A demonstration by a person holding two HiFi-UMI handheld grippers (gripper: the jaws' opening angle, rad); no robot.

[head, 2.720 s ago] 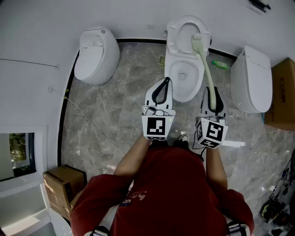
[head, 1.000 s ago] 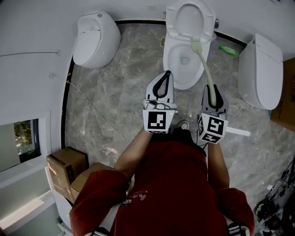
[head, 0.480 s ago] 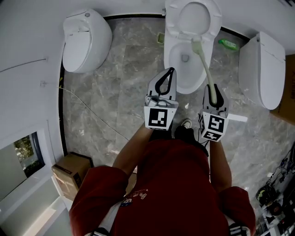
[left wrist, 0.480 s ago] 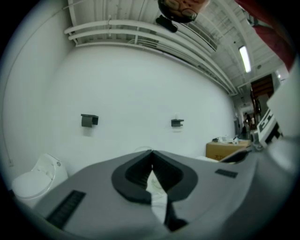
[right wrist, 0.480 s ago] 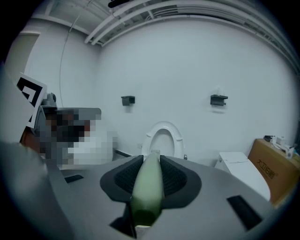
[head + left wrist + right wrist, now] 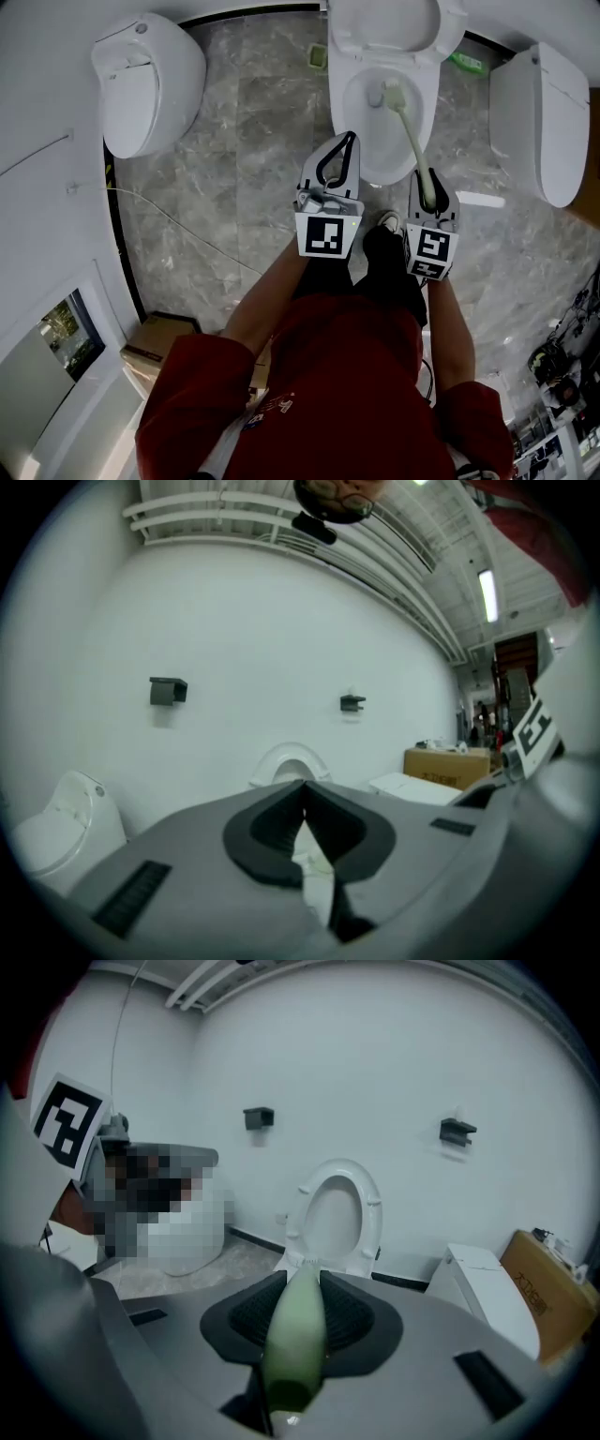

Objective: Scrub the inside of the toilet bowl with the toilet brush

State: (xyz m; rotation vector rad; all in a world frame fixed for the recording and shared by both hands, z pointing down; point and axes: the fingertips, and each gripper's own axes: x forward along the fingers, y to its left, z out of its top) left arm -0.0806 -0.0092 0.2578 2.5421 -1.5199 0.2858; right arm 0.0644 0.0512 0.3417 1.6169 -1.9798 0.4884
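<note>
A white toilet (image 6: pixel 360 150) with its seat and lid up (image 6: pixel 336 1213) stands straight ahead. My right gripper (image 6: pixel 427 180) is shut on the pale green handle of the toilet brush (image 6: pixel 412 131) (image 6: pixel 295 1330). The brush head (image 6: pixel 391 94) is inside the bowl, near its middle. My left gripper (image 6: pixel 339 150) hangs over the bowl's front rim, shut with nothing between its jaws (image 6: pixel 302 803).
A closed white toilet (image 6: pixel 150 80) stands at the left and another (image 6: pixel 544 117) at the right. A green bottle (image 6: pixel 464 62) lies by the wall. Cardboard boxes (image 6: pixel 150 352) sit at lower left. A thin cable (image 6: pixel 169 230) crosses the grey marble floor. The person's shoe (image 6: pixel 388 223) is between the grippers.
The brush head has moved from the raised seat's edge down into the bowl. Both grippers and the person have come closer to the toilet.
</note>
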